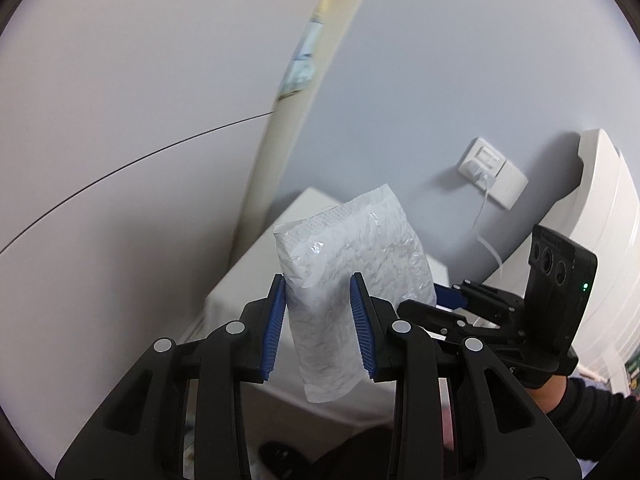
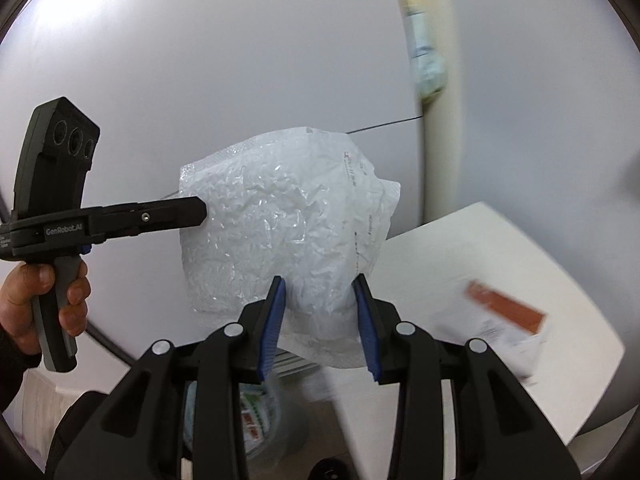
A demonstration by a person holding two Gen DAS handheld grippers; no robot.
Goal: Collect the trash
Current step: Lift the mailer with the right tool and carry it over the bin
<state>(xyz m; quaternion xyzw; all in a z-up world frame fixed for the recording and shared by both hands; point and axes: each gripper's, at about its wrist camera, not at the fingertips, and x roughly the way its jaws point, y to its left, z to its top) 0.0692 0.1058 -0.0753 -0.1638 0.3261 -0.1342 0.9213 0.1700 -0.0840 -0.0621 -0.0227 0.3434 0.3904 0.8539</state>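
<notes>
A crumpled white plastic packet (image 1: 352, 280) hangs in the air between both grippers. My left gripper (image 1: 319, 324) is shut on its edge; from the right wrist view it reaches in from the left and pinches the packet's left edge (image 2: 202, 210). My right gripper (image 2: 320, 320) is closed on the lower part of the same packet (image 2: 288, 216). The right gripper's body (image 1: 500, 312) shows at the right of the left wrist view.
A white table (image 2: 460, 264) lies below with an orange-and-white paper (image 2: 508, 312) on it. A bin with wrappers (image 2: 256, 412) sits below the right gripper. A cream pipe (image 1: 280, 120) runs up the wall. A wall socket (image 1: 492, 172) and white appliance (image 1: 608, 220) are at right.
</notes>
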